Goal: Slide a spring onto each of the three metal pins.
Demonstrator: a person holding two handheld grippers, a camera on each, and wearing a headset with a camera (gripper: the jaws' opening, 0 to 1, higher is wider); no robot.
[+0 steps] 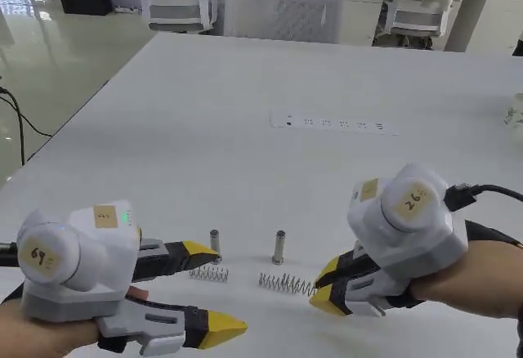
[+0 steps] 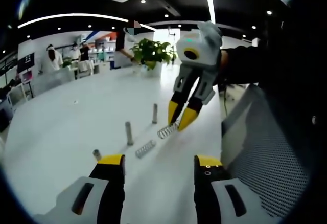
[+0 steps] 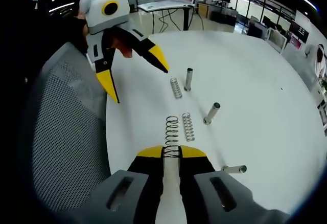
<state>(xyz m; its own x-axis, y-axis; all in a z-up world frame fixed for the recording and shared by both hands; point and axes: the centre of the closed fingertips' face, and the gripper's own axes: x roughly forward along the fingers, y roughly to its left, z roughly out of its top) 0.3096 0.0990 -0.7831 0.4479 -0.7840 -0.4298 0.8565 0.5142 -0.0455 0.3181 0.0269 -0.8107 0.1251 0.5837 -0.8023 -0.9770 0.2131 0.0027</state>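
Btwn right hand-held gripper (image 3: 172, 153) tips: 1 spring (image 3: 172, 127) end, pinched.

A flat white power strip (image 1: 333, 122) lies far on the white table (image 1: 204, 105). Nearer, grey metal pins (image 1: 279, 247) stand beside steel coil springs (image 1: 209, 273).

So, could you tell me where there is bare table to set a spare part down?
The stretch between the pins and the power strip is bare, as is the table left of the strip. The near edge is crowded: pins and springs lie between the open left tool and the right tool, shut on a spring.
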